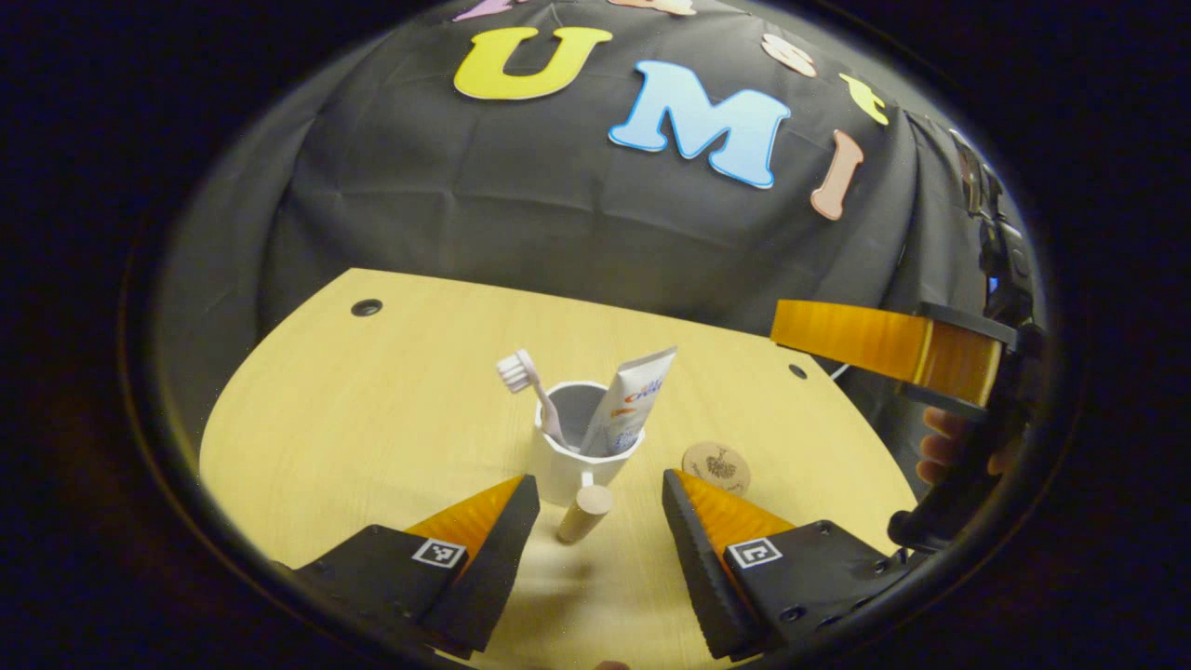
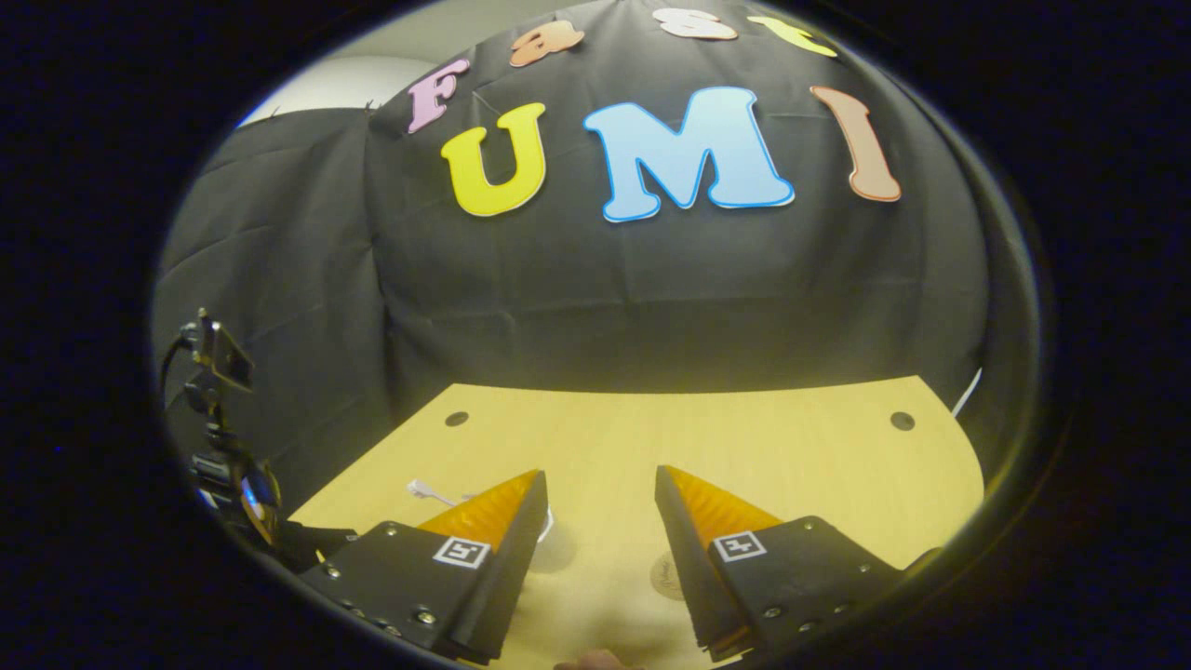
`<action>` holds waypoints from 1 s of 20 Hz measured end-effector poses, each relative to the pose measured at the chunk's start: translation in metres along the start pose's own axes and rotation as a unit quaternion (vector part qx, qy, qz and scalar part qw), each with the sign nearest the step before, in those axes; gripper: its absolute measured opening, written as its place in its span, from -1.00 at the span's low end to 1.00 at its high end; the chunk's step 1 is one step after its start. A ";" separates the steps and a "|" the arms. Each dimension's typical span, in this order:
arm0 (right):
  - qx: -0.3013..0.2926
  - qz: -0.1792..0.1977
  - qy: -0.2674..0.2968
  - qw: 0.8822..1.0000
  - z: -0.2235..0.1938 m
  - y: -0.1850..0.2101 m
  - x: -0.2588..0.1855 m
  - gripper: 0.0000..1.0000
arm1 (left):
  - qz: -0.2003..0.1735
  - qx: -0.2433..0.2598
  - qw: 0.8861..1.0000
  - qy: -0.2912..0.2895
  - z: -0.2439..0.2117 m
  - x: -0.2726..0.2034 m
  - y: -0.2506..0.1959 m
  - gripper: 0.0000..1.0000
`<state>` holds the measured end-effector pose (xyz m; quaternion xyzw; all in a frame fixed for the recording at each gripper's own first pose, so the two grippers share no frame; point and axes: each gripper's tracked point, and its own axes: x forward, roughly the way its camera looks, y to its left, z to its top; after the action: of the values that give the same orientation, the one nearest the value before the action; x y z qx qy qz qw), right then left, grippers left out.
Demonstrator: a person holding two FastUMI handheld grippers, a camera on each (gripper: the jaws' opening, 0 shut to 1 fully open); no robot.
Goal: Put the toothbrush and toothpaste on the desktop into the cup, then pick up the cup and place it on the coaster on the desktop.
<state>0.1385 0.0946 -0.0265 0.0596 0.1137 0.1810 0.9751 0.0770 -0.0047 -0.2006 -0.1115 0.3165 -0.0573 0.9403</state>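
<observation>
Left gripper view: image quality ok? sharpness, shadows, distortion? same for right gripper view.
Left gripper view: cup, toothbrush and toothpaste sharp at centre; table edge bows from fisheye; soft shadow under the left gripper. Right gripper view: warm dim light, table far edge nearly straight, faint shadows under the right gripper, coaster dim and barely readable there.

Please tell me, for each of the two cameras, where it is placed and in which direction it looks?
Left gripper view: rides on the left hand-held gripper, open, looking forward and down at the cup holding toothbrush and toothpaste, the coaster beside it; a hand holding the right hand-held gripper at right.
Right gripper view: rides on the right hand-held gripper, open, looking across the desktop.
Shared: desktop and black cloth wall.
</observation>
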 end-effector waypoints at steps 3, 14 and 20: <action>0.004 -0.007 0.015 1.000 -0.008 -0.013 -0.012 0.44 | 0.010 0.011 0.999 0.038 -0.011 0.018 0.004 0.75; 0.030 -0.065 0.041 0.997 -0.036 -0.062 -0.033 0.44 | 0.038 0.014 0.989 0.141 -0.037 0.060 0.019 0.75; 0.031 -0.071 0.054 0.996 -0.046 -0.069 -0.035 0.44 | 0.053 0.017 0.986 0.157 -0.040 0.070 0.026 0.59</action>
<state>0.1187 0.0206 -0.0746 0.0712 0.1759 0.1107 0.9756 0.1095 0.0007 -0.2784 -0.0688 0.4645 -0.0297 0.8824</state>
